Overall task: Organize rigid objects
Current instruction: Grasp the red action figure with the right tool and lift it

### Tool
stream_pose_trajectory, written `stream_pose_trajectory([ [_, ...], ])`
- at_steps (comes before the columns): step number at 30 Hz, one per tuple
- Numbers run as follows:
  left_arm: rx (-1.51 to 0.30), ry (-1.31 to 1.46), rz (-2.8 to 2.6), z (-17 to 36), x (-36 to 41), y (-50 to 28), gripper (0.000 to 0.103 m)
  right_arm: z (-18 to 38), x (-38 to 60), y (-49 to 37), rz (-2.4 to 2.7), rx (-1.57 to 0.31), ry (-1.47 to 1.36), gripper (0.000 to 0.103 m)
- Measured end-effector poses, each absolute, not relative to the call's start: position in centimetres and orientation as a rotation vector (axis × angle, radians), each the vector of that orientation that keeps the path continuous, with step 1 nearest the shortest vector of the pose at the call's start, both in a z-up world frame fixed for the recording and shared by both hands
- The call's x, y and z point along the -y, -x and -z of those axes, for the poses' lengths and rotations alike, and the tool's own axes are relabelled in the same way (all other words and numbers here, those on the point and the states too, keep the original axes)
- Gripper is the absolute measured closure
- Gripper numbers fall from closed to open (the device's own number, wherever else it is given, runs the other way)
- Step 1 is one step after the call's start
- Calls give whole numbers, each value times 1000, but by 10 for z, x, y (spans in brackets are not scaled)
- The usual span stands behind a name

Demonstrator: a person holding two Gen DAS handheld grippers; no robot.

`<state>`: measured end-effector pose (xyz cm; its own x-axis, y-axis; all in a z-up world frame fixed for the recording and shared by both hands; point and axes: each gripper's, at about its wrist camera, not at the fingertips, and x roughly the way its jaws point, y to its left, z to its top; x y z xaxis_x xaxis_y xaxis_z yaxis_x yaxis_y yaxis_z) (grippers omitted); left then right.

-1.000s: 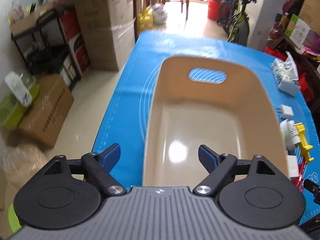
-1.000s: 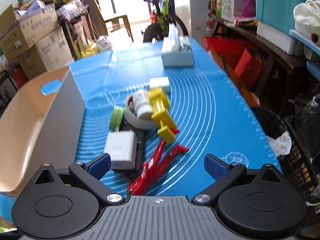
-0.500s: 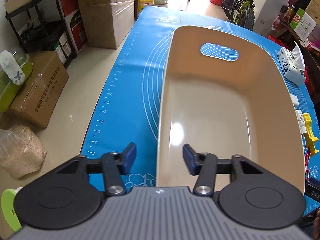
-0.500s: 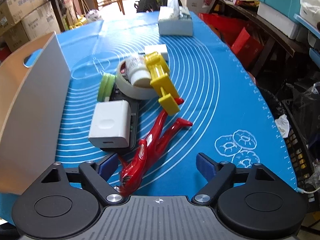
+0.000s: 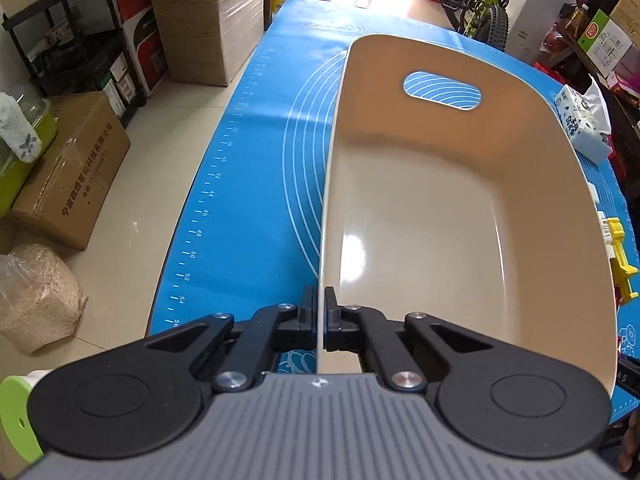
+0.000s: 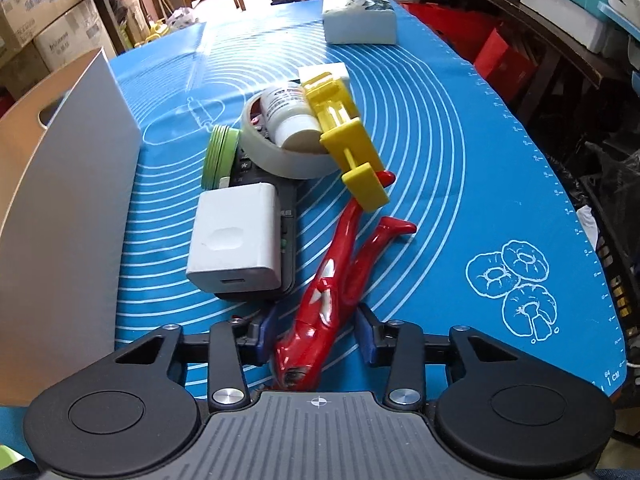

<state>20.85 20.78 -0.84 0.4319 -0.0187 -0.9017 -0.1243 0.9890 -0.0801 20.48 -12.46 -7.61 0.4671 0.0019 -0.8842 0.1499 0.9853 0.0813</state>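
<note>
**Left tongs clamped on bin wall, right tongs closing around red tool**

The left tongs (image 5: 321, 318) were pinched tight on the near left wall of the beige bin (image 5: 400, 216), 1 pad on each side of the thin rim. The bin stood on the blue mat (image 5: 256, 184) covering the worktop, its handle slot at the far end, its floor bare.

The right tongs (image 6: 316, 334) were closing, at a middling gap, with the near end of the red tool (image 6: 320, 304) lying between the pads; a sliver of mat showed on either side of it, so the pads did not appear to press it. The tool lay flat on the mat, its 2 handles splaying away from the tongs.

Just beyond and left of the tongs, a white charger (image 6: 236, 240) rested on a black remote (image 6: 288, 216). Farther off sat a green lid (image 6: 220, 154) on edge, a tape roll (image 6: 280, 160) with a white bottle (image 6: 290, 114) leaning in it, and a yellow clip (image 6: 344, 140) whose near end overlapped the tool's far tip. A tissue pack (image 6: 360, 24) lay at the mat's far end. The bin's grey outer wall (image 6: 68, 208) stood left of the pile.
</note>
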Motion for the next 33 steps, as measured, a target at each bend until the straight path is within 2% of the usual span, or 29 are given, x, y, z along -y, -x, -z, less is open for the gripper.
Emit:
stream_pose_trajectory([
  [1,-1123,142,-66,8,-208,-209,99,76,123,-205,100,-1082,-144,60],
  [2,-1123,143,-66,8,-208,-209,99,76,123,-204,116,-1084,-132,67],
  [7,-1125,145,-67,9,-208,-209,99,71,134,-198,119,-1094,-162,71],
  [24,-1126,143,-81,9,-205,-208,99,35,138,-169,0,-1038,-159,72],
  [33,-1126,142,-78,9,-205,-208,99,-2,132,-175,5,-934,-136,72],
])
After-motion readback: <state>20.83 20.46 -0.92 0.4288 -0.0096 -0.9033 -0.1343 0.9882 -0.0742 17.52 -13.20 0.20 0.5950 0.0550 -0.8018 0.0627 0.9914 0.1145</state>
